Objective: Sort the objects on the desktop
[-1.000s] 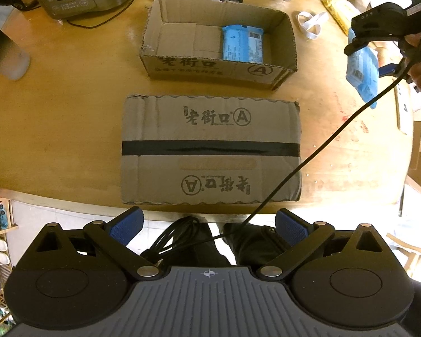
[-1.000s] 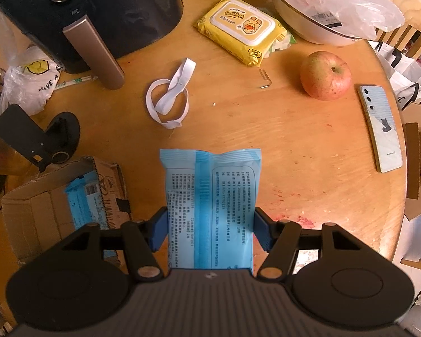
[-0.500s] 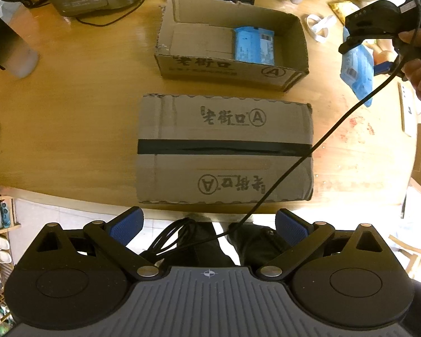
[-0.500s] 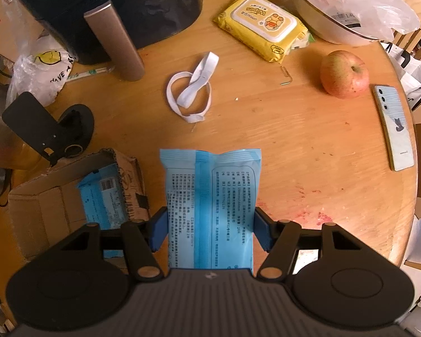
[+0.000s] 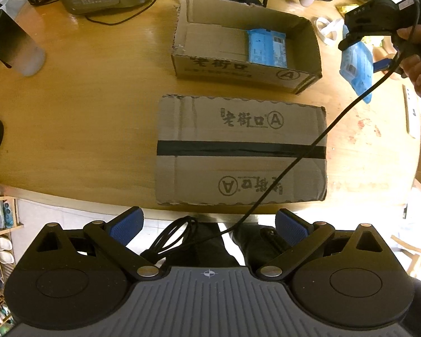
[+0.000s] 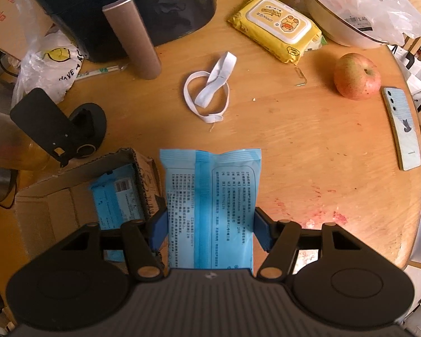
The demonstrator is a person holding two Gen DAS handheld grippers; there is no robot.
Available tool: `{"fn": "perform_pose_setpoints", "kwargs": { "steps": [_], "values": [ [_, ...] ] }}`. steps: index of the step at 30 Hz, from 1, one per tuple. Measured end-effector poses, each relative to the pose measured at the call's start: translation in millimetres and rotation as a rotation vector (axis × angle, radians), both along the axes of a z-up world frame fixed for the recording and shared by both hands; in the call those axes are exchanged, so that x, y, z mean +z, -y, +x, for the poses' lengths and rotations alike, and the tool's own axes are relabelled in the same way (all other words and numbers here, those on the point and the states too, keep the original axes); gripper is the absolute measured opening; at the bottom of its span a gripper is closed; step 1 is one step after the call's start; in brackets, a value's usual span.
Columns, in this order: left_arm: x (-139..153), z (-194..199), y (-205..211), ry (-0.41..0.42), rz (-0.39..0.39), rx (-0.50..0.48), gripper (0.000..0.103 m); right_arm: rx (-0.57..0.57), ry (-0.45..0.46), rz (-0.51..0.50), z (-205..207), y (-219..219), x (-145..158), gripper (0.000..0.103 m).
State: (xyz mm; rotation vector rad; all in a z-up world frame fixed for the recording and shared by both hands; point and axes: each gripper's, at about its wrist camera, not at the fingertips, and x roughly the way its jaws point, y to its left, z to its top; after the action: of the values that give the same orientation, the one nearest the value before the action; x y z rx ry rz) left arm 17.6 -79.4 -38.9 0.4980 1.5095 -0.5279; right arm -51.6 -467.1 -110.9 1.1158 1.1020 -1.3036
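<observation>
The right hand-held gripper (image 6: 210,224) pinches a blue wet-wipe pack (image 6: 209,210) above the desk (image 6: 294,146), just at 3 o'clock of the open cardboard box (image 5: 247,67), which holds a second blue pack (image 5: 266,46). The left hand-held gripper (image 5: 209,229) is spread wide and empty at 6 o'clock of a taped flattened carton (image 5: 241,151).

Both wrist views look down, sharing open box (image 5: 247,45), likely obliquely

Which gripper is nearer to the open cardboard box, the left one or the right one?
Right. The right gripper, holding a blue packet, hangs just beside the open cardboard box at its right end. The left gripper is off the table's near edge, with the taped box between.
</observation>
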Motion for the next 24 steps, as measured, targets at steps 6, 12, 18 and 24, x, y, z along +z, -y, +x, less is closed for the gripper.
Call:
{"fn": "perform_pose_setpoints", "kwargs": {
  "steps": [6,12,18,24],
  "values": [
    [-1,5,-5,-0.001,0.0,0.0,0.103,0.002,0.003,-0.001,9,-2,-1,0.062],
    [-1,11,-10,-0.001,-0.001,0.002,0.103,0.004,0.004,-0.005,19,-5,-3,0.062],
    [-1,18,-18,-0.001,-0.001,0.008,0.103,0.008,0.004,-0.009,30,-7,-4,0.062],
    [-2,25,-27,-0.002,-0.002,0.016,0.103,0.016,0.006,-0.011,44,-10,-6,0.062]
  ]
}}
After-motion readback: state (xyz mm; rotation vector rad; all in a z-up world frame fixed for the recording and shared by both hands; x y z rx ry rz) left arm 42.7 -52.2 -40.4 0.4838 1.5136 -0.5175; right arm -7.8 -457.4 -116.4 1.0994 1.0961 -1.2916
